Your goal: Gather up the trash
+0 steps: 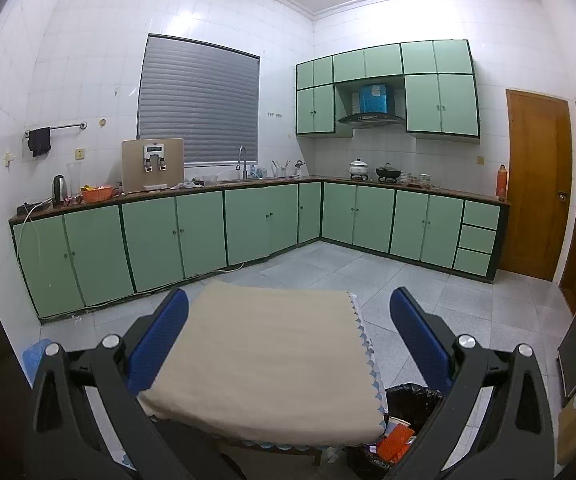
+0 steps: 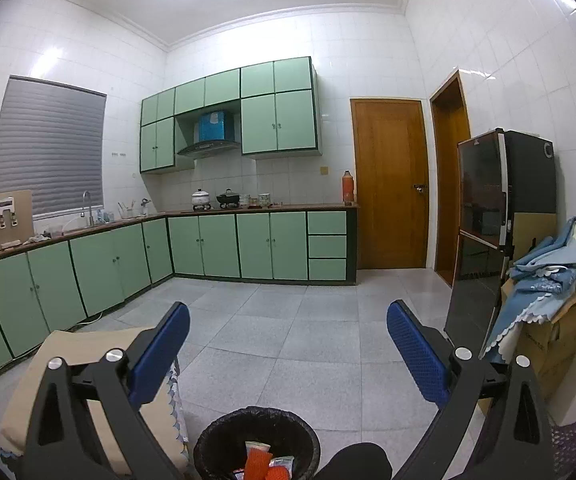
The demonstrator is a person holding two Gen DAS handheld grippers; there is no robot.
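Left wrist view: I see my left hand-held gripper (image 1: 289,312) spread wide, its blue pads (image 1: 159,344) well apart and nothing between them. It hangs above a small worktop covered by a beige cloth (image 1: 264,364) with a blue scalloped trim; the cloth surface is bare. Just beside the worktop's right edge, near its front right corner, stands a trash bin (image 1: 412,396) lined with a black bag, on the floor. Inside it I can make out a white paper cup (image 1: 396,426) and an orange ridged item (image 1: 396,442), along with other scraps too small to identify. Right wrist view: my right hand-held gripper (image 2: 288,316) is likewise fully spread and holds nothing, positioned over grey floor tiles (image 2: 288,344) with the bin (image 2: 224,432) directly below, between the fingers. The bin contents show here as orange pieces (image 2: 257,462) and a pale cup (image 2: 257,447). The cloth-covered worktop (image 2: 72,360) lies at lower left, its right edge close to the bin. Green cabinets (image 2: 216,246) line the far walls, and a dark refrigerator (image 2: 484,216) stands at right beside a cardboard box draped with blue cloth (image 2: 544,276).
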